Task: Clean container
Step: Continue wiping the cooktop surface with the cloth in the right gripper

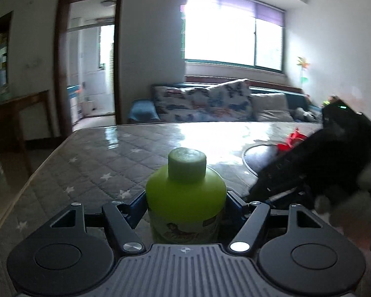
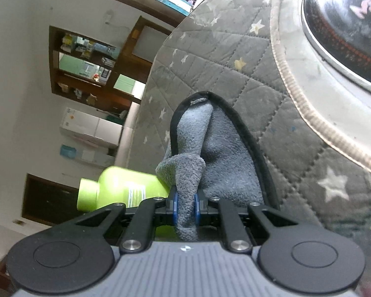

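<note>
Two views, left wrist first. Left gripper point(image 1: 186, 208) has its blue fingers point(image 1: 138, 205) clamped on a green bottle point(image 1: 185, 195), one on each side of the body just under the shoulder. Bottle upright, cap point(image 1: 187, 164) on, printed label low on the body. Beyond it a table point(image 1: 99, 158) under a grey quilted cover with white stars, glossy in the window light. At right, a dark round container point(image 1: 257, 154) sits on the table, only its near rim showing; the right gripper's black body point(image 1: 334, 163), blurred, hangs over it. Something red point(image 1: 293, 138) lies behind, too blurred to name. Sofa point(image 1: 210, 106) with patterned cushions beyond the table, bright window point(image 1: 232, 39) above, doorway point(image 1: 91, 69) at left. Right wrist view, rolled hard sideways. Right gripper point(image 2: 185, 208) fingers point(image 2: 174, 208) pinched tight on a fold of grey cloth point(image 2: 210, 153) with black edging; the rest of the cloth trails forward over the starred table cover point(image 2: 210, 69). Container point(image 2: 346, 32) at upper right, near the cloth but apart from it: shiny metal rim, dark inside, sitting on a pale round mat point(image 2: 296, 94). Bottle point(image 2: 121, 190) shows at lower left, just beside the fingers. Shelves point(image 2: 86, 69) on the far wall.
</note>
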